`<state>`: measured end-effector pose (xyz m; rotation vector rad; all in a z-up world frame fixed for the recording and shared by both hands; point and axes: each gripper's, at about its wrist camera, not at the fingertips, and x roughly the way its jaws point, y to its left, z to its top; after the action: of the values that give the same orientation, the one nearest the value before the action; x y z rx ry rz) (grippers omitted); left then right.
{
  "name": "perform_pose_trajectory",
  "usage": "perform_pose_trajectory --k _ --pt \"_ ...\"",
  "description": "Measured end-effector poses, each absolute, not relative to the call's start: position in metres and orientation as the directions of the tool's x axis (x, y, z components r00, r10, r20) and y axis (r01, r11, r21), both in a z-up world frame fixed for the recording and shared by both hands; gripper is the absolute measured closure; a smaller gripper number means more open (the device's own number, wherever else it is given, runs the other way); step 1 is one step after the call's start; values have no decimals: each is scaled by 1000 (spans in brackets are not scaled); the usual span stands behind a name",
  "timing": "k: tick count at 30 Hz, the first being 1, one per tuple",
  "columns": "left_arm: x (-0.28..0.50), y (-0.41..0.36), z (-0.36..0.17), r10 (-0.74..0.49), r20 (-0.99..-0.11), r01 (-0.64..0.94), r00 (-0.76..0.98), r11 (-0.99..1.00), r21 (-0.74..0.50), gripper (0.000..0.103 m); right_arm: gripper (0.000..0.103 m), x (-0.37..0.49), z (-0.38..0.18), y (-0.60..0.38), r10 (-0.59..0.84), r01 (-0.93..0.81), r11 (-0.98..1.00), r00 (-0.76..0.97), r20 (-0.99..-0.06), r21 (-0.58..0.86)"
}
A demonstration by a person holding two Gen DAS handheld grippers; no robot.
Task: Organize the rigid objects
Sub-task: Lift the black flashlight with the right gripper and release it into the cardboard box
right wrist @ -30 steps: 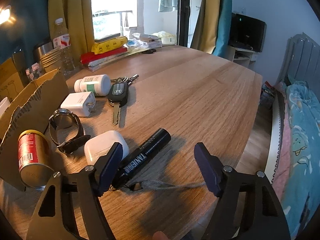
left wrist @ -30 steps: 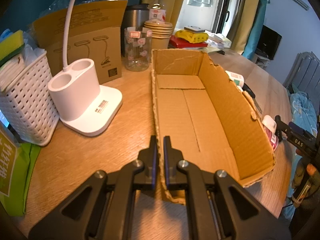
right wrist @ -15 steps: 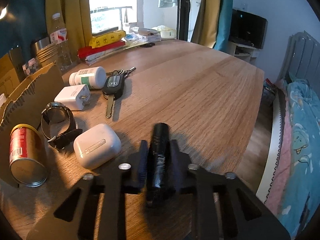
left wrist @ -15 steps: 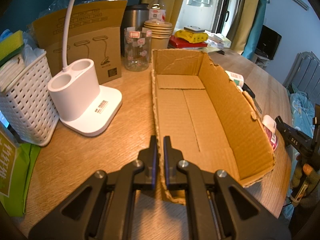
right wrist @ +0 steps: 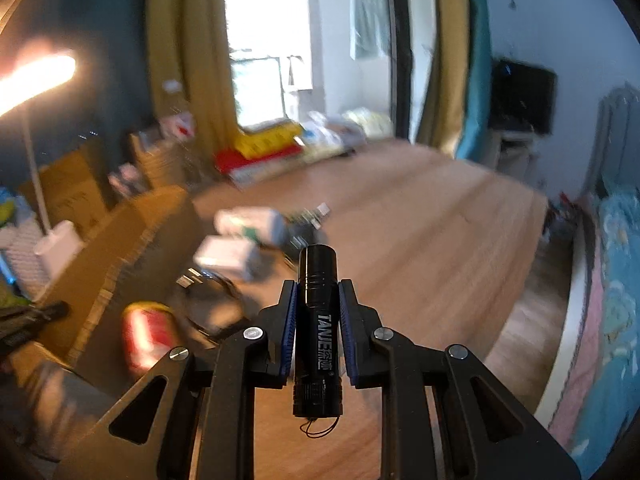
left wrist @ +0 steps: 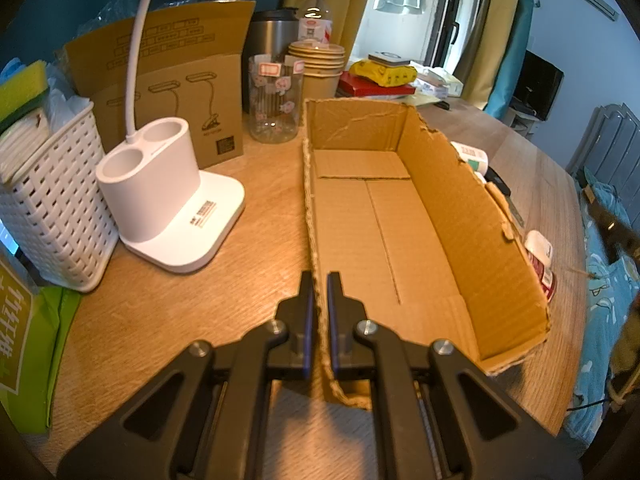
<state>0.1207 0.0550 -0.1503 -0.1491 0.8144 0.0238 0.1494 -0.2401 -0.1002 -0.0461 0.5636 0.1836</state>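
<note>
Kid: Holding tight? The right gripper [right wrist: 318, 304] has the black metal flashlight [right wrist: 319, 320] squeezed between its blue pads [right wrist: 289, 332], in the middle of the right wrist view, up above the wooden table [right wrist: 420, 240].

Dad: Yes, but it is round and smooth. I think it could slide out, because only two thin pads press its sides.

Kid: Where should it go?

Dad: Likely into the open brown cardboard box [left wrist: 460, 216], in the middle of the left wrist view. The left gripper [left wrist: 318, 304] is clamped on the box's near wall.

Kid: What else could go wrong?

Dad: That view is blurry, so the hand looks to be swinging fast. The flashlight might bump the box's torn rim or the red can [right wrist: 146, 336] at lower left.
</note>
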Motion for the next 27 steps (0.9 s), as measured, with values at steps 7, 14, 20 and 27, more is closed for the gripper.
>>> perform_pose_trajectory --k 7,14,20,27 --pt "121 55 -150 -37 -726 -78 687 989 -124 97 81 127 -58 -195 265 -313 949 855 -445 -36" --pt "120 55 -150 -36 -726 -78 687 989 -123 97 81 112 -37 -156 372 -421 906 838 -400 -41" --pt "121 55 -150 -36 -725 -78 688 989 -124 97 81 104 -13 -126 456 -499 866 820 -347 -42" --pt "121 55 -151 -37 -725 -79 688 989 -125 97 81 98 3 -105 516 -552 833 799 -308 -36"
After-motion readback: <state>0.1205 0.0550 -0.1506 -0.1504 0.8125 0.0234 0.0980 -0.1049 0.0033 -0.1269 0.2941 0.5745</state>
